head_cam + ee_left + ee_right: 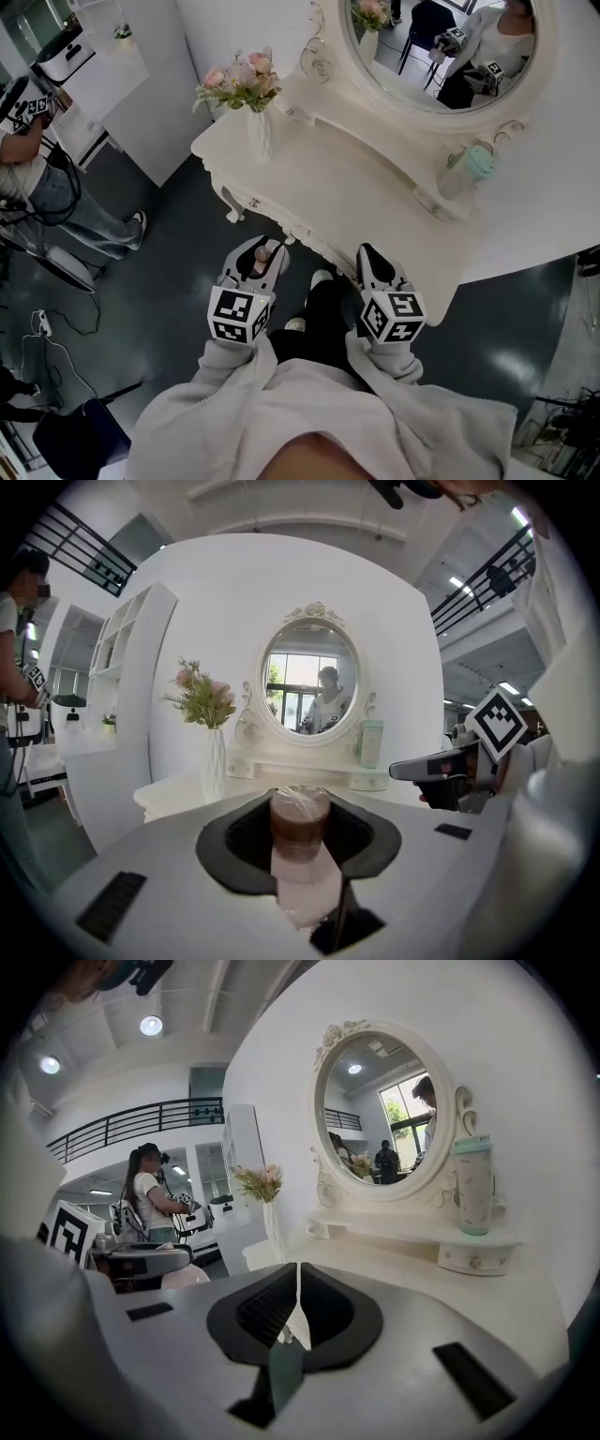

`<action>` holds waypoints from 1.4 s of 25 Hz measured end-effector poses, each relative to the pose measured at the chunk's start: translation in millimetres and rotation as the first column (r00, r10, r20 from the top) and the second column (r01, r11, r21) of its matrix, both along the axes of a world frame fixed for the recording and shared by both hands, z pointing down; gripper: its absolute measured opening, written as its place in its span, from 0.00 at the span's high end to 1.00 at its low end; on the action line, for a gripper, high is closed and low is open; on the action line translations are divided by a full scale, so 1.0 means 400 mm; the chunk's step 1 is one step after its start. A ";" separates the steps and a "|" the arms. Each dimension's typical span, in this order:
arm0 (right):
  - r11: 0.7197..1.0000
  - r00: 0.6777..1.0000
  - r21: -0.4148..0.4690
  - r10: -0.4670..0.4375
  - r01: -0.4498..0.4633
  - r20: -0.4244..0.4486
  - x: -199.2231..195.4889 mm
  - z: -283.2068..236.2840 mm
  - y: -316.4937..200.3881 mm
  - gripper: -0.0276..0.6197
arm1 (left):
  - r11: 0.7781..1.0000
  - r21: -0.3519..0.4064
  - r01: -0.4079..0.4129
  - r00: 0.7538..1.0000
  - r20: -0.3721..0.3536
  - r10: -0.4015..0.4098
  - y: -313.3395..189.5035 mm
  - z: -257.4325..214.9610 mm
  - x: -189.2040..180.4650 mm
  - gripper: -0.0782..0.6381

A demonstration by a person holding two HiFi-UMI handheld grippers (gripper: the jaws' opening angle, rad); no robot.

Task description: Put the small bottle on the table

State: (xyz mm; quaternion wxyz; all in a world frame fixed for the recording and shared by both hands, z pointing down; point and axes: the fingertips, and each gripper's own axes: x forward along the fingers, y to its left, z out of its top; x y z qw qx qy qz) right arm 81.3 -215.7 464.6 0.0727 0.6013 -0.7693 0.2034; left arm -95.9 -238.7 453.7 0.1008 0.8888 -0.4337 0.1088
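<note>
At the lower middle of the head view, the left gripper (262, 247) and the right gripper (367, 253) are held side by side, each with its marker cube nearest the camera. Both point toward the front edge of the white counter (366, 202). They hang over the dark floor (169, 291), just short of that edge.

The left gripper view shows its jaws partly apart and pressed on the small bottle (301, 829). The bottle has a brown top and a pale pink body, and it stands upright between the two dark pads. It is therefore in the left gripper, off the counter and in front of it.

The right gripper view shows the right jaws brought together, with only a thin seam between the pads and nothing held in them. This gripper also appears at the right edge of the left gripper view, level with the left one.

On the counter, at the upper left of its top in the head view, a white vase (260, 134) holds pink flowers (239, 82). An oval mirror (441, 47) rises at the back, in the upper right of the frame. A tall cup (467, 171) with a pale green lid stands on the small raised shelf at the right of the mirror. A person (37, 178) stands on the floor at the left edge of the head view, well apart from the counter.
</note>
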 end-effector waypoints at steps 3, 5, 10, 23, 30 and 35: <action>1.000 1.000 -0.017 -0.007 0.007 0.008 -0.009 0.022 -0.007 0.90 | 1.000 -0.020 0.010 1.000 0.002 -0.010 0.002 0.023 -0.012 0.71; 1.000 1.000 -0.018 -0.023 0.023 0.007 -0.021 0.027 -0.014 0.90 | 0.999 -0.027 0.022 1.000 0.005 -0.021 -0.002 0.034 -0.022 0.71; 0.999 1.000 -0.023 -0.030 0.030 0.009 -0.026 0.032 -0.046 0.90 | 1.000 -0.019 0.021 1.000 0.000 -0.021 -0.037 0.029 -0.019 0.71; 0.999 0.999 -0.038 0.032 -0.032 0.014 0.035 0.053 -0.234 0.90 | 0.998 -0.012 -0.056 0.998 0.004 0.056 -0.258 0.038 0.060 0.71; 0.995 0.997 -0.064 0.078 -0.077 0.011 0.068 0.071 -0.330 0.90 | 0.993 -0.025 -0.119 0.993 0.002 0.119 -0.382 0.044 0.114 0.71; 0.989 0.992 -0.077 0.125 -0.124 0.016 0.110 0.074 -0.369 0.90 | 0.988 -0.028 -0.153 0.988 0.006 0.154 -0.444 0.044 0.157 0.71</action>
